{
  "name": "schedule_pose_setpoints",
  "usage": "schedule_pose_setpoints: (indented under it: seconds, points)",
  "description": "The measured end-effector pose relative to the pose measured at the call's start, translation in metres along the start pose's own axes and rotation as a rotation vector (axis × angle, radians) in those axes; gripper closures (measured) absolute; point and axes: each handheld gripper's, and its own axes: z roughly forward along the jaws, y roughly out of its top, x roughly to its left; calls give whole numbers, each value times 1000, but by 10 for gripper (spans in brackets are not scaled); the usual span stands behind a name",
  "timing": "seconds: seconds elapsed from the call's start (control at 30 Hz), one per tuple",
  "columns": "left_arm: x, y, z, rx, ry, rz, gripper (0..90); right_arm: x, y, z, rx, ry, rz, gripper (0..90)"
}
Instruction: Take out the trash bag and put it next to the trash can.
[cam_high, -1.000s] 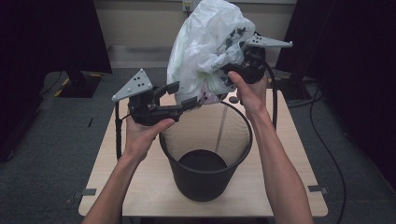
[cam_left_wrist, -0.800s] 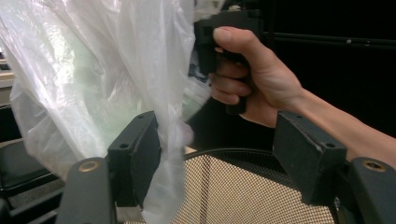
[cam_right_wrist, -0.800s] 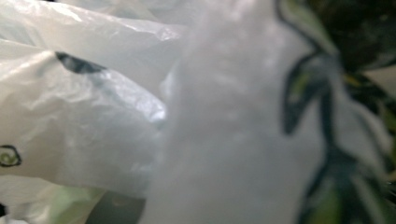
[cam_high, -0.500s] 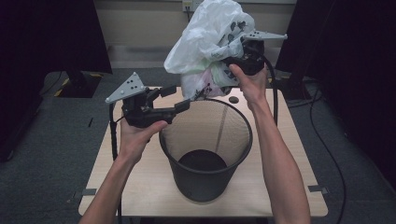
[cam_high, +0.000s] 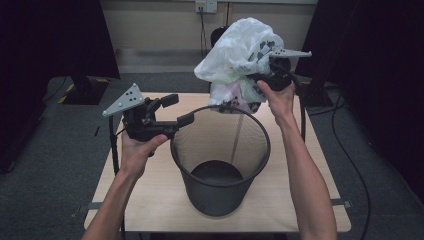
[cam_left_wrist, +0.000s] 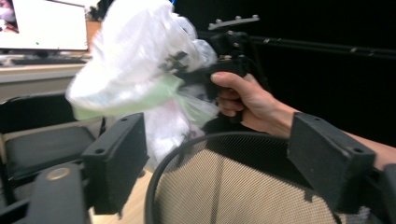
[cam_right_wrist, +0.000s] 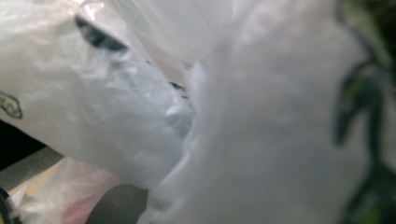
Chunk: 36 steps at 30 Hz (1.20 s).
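Observation:
A crumpled white plastic bag (cam_high: 239, 56) with black and green print hangs above the far rim of a black mesh waste bin (cam_high: 220, 150). My right gripper (cam_high: 254, 80) is shut on the bag's bunched side, up at the back right. The bag (cam_right_wrist: 140, 93) covers the right gripper view and hides the jaws there. My left gripper (cam_high: 176, 110) is open at the bin's left rim. In the left gripper view its jaws stand wide apart with the bin's rim (cam_left_wrist: 196, 144) between them, and the bag (cam_left_wrist: 135, 70) and right gripper (cam_left_wrist: 198, 77) are beyond.
The bin stands in the middle of a light wooden table (cam_high: 150, 200). A dark chair (cam_left_wrist: 42, 144) sits beyond the table. Black curtains flank both sides, and cables run over the grey floor (cam_high: 360, 165) at the right.
The left gripper has drawn back leftward from the bag to the bin's rim, its jaws wider apart. The right gripper and bag have shifted slightly right and down.

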Motion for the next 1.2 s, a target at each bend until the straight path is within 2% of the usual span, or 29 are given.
schedule_pose_setpoints:
  seconds: [0.07, 0.1, 0.13, 0.2, 0.23, 0.27, 0.3, 0.33, 0.37, 0.47, 0.53, 0.6, 0.7, 0.73, 0.77, 0.9, 1.0, 1.07, 1.1, 1.2]
  points:
    - [2, -1, -5, 1, 4, 0, 171, -2, -11, -3, 13, -20, 2, 872]
    - [3, -2, -7, -2, 14, -5, 171, -8, -21, -7, 22, -39, 16, 872]
    - [4, -2, -9, -9, 18, -8, 171, -8, -21, -7, 22, -39, 16, 872]
    - [7, -4, -13, -9, 28, -9, 171, -14, -34, -11, 26, -46, 40, 872]
    - [8, -5, -15, 1, 42, -10, 171, -16, -40, -12, 29, -41, 48, 872]
    - [12, -11, -15, 35, 47, -27, 171, -17, -53, -16, 36, -41, 54, 872]
    - [15, -15, -16, 40, 54, -34, 171, -16, -62, -18, 33, -34, 62, 872]
    - [15, -15, -16, 40, 54, -34, 171, -16, -62, -18, 33, -34, 62, 872]
    - [20, -22, -18, 39, 80, -42, 171, -15, -81, -21, 27, -29, 87, 872]
    - [28, -30, -23, 22, 93, -75, 158, -14, -110, -25, 36, -24, 113, 872]
    - [30, -32, -24, 25, 99, -81, 152, -13, -125, -30, 48, -35, 119, 871]
    - [35, -39, -31, 48, 131, -77, 152, -13, -137, -37, 61, -49, 111, 871]
    - [41, -47, -39, 21, 167, -77, 150, -14, -153, -49, 102, -87, 80, 870]
    - [41, -47, -39, 21, 167, -77, 147, -14, -160, -54, 104, -99, 83, 870]
    - [45, -53, -43, 40, 198, -100, 150, -15, -166, -57, 106, -99, 91, 870]
    - [51, -72, -46, 92, 228, -105, 150, -12, -186, -59, 131, -103, 99, 868]
    - [52, -88, -48, 138, 245, -115, 151, -11, -205, -50, 146, -86, 135, 868]
    - [54, -100, -50, 187, 265, -109, 151, -10, -215, -44, 136, -65, 163, 866]
    - [55, -106, -50, 198, 267, -119, 152, -10, -218, -40, 138, -59, 174, 866]
    - [56, -123, -52, 233, 283, -133, 152, -10, -222, -28, 157, -60, 175, 864]
